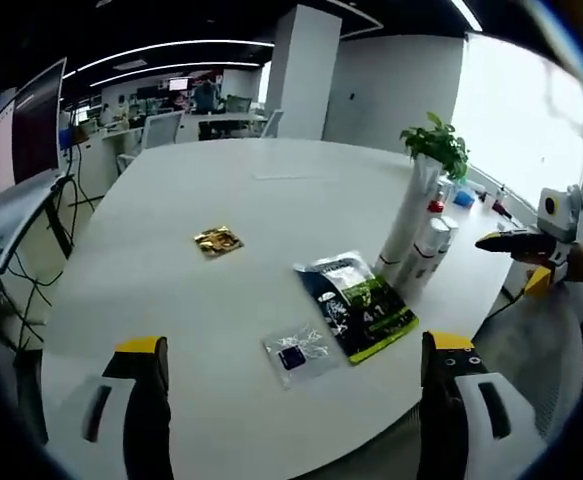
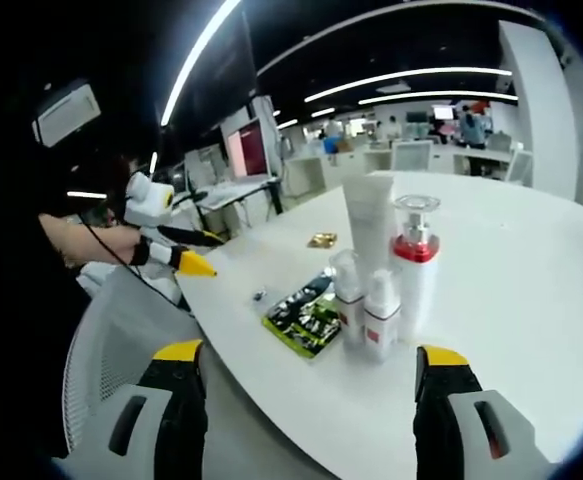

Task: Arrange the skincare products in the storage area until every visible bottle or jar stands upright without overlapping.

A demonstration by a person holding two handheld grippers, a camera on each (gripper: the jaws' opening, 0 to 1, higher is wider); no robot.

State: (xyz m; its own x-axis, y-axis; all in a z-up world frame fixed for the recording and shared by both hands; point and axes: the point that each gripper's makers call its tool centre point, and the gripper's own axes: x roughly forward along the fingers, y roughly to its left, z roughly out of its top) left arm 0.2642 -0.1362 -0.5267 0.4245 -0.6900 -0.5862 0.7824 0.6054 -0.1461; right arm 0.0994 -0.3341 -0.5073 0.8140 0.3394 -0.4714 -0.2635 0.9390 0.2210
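Note:
Several white skincare containers stand upright in a tight cluster near the table's edge: a tall white tube [image 2: 369, 225] [image 1: 408, 225], a pump bottle with a red collar [image 2: 416, 262], and two small bottles [image 2: 349, 300] [image 2: 381, 322] [image 1: 431, 250]. A green and black packet [image 1: 356, 305] [image 2: 306, 315] lies flat beside them. My left gripper [image 1: 293, 343] [image 2: 186, 255] is open over the table's near edge, holding nothing. My right gripper [image 2: 311, 352] [image 1: 516, 242] is also open, short of the cluster and off the table's edge.
A gold packet [image 1: 218, 241] [image 2: 321, 240] and a small clear sachet [image 1: 296, 352] [image 2: 259, 295] lie on the round white table [image 1: 271, 190]. A green plant [image 1: 436, 145] stands behind the tube. A white mesh chair [image 2: 121, 330] is by the table. Desks and monitors stand behind.

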